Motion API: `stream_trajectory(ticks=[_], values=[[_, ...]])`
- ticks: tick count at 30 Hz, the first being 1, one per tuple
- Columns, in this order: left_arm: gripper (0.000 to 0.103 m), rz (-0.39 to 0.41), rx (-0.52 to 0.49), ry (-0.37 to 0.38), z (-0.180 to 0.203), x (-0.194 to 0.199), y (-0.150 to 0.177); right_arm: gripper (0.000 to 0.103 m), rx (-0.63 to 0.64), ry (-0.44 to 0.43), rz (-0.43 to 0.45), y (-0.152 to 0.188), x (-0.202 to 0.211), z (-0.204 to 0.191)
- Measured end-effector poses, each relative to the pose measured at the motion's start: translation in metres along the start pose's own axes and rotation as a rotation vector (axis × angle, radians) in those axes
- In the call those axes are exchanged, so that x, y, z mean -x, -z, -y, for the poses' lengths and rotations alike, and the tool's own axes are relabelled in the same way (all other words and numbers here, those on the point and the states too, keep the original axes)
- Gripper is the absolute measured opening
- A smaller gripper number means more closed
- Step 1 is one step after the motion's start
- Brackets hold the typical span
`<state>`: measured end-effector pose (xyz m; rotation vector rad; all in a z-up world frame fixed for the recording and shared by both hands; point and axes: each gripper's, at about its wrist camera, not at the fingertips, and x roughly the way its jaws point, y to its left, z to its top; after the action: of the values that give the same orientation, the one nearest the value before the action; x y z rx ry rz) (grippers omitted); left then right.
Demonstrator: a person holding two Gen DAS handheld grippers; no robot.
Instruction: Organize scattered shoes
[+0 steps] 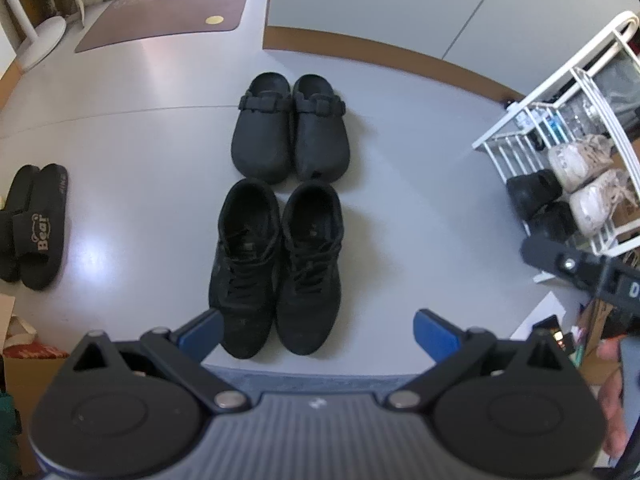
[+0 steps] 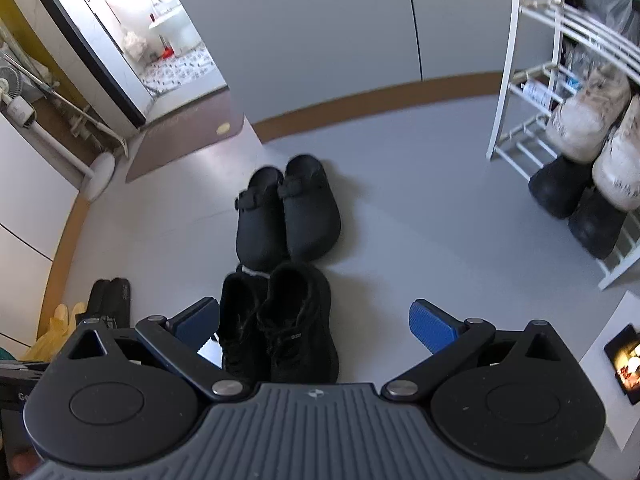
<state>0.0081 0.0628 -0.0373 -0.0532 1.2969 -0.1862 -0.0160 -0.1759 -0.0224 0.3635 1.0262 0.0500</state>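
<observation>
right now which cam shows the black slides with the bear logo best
Left wrist view: the black slides lie in full sight, logo readable. In the right wrist view the slides are small, partly hidden behind the gripper body, logo unseen.

Matt rubbery clogs (image 1: 290, 128), cloth laced sneakers (image 1: 276, 268) (fuzzy-looking), glossy smooth floor (image 1: 120, 140)

We are in a home entryway, on a pale grey floor (image 1: 400, 184) with a brown skirting board (image 2: 360, 100) along the wall. At three o'clock stands a white shoe rack (image 1: 568, 112) holding beige sneakers (image 1: 580, 156) and black boots (image 2: 556, 192), while clogs (image 1: 290, 128), trainers (image 1: 276, 272) and slides (image 1: 34, 224) sit paired on the floor. At eleven o'clock a brown doormat (image 1: 168, 16) lies before an open doorway (image 2: 160, 32) into a tiled bathroom with a toilet (image 2: 172, 20).
</observation>
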Motion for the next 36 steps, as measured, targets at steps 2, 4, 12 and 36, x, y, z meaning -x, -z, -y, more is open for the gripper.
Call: stream_trajectory(ticks=[2,4,12,36], values=[[0.102,-0.006,-0.016,-0.01,0.001,-0.003,0.0,0.103,0.013,-0.008,-0.008,0.001,-0.005,-0.004],[0.102,-0.009,-0.018,-0.011,0.0,-0.005,0.0,0.103,0.033,-0.022,-0.014,-0.002,-0.008,-0.008],[0.102,0.003,0.019,-0.02,-0.014,-0.005,-0.006,0.103,0.048,0.018,0.047,-0.008,0.0,-0.006],[0.096,-0.023,-0.041,-0.015,-0.017,-0.014,-0.006,0.102,0.111,-0.027,-0.008,0.038,-0.057,-0.021]])
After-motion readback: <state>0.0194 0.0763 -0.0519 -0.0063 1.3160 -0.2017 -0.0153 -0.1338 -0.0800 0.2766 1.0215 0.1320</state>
